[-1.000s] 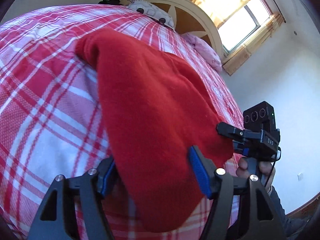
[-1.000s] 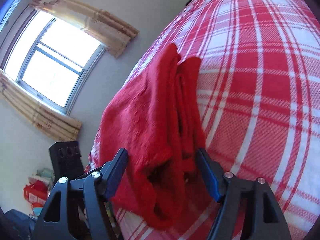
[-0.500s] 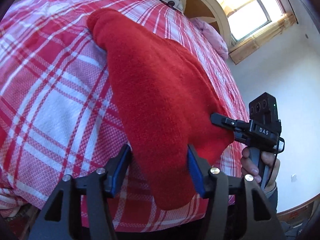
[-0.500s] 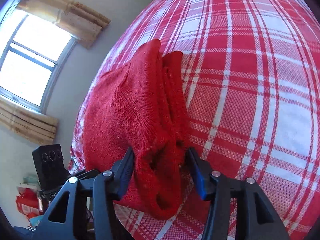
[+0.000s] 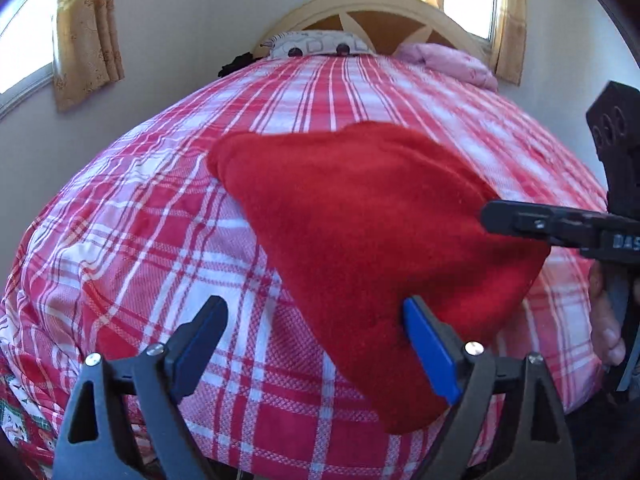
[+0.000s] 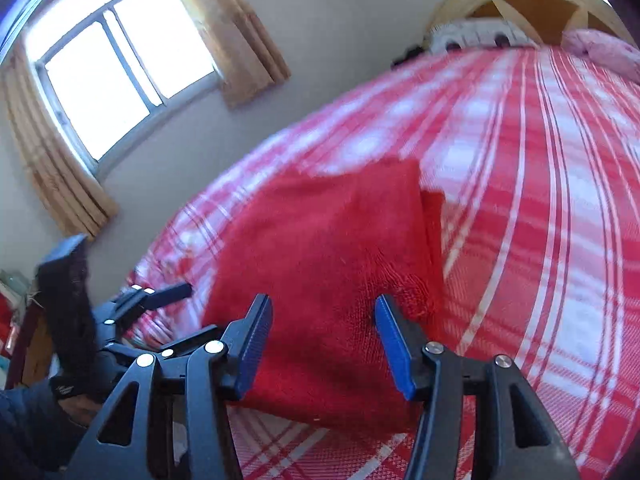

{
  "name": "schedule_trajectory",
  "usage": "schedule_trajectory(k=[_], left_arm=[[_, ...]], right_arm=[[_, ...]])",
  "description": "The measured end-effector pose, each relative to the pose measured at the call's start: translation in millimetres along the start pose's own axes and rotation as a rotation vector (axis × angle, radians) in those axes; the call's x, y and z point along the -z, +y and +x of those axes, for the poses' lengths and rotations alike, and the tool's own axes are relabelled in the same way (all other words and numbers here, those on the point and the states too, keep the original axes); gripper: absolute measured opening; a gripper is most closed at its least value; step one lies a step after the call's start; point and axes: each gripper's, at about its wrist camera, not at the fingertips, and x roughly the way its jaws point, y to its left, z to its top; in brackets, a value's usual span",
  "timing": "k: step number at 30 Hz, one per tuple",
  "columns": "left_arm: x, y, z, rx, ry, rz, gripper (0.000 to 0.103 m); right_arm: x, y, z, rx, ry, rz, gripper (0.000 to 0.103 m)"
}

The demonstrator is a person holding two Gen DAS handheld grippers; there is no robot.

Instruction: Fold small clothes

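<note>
— Two layers show on the red knitted garment (image 5: 372,240), mid-frame on the plaid bedspread (image 5: 140,240), long axis running upper left to lower right.

— Which gripper is nearer?

— The right gripper (image 6: 324,344): half-spread fingers straddle the hem; whether they pinch, I cannot tell. The left gripper (image 5: 316,344) has just been opening, wide apart, gripping nothing.

— Obstacles?

— None; pillows (image 5: 316,46) and headboard (image 5: 384,4) lie far up.
</note>
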Motion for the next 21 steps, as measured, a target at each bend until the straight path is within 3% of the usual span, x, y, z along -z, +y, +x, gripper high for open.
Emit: schedule_trajectory(k=[3,16,21], left_arm=[[2.3,-1.7,0.3,0.019,0.008,-0.009,0.097],[1.3,-15.8,-12.7,0.026,0.024,0.008,0.1],[-0.7,-23.9,-28.5,0.037,0.002,0.04,0.1]], right_arm=[[11.3,-8.3,2.4,0.011,-0.041,0.006,0.055],[27.3,2.5,-16.3,0.13,-0.024,-0.008,0.056],[27.8,11.0,-35.0,0.19,-0.05,0.005,0.065]])
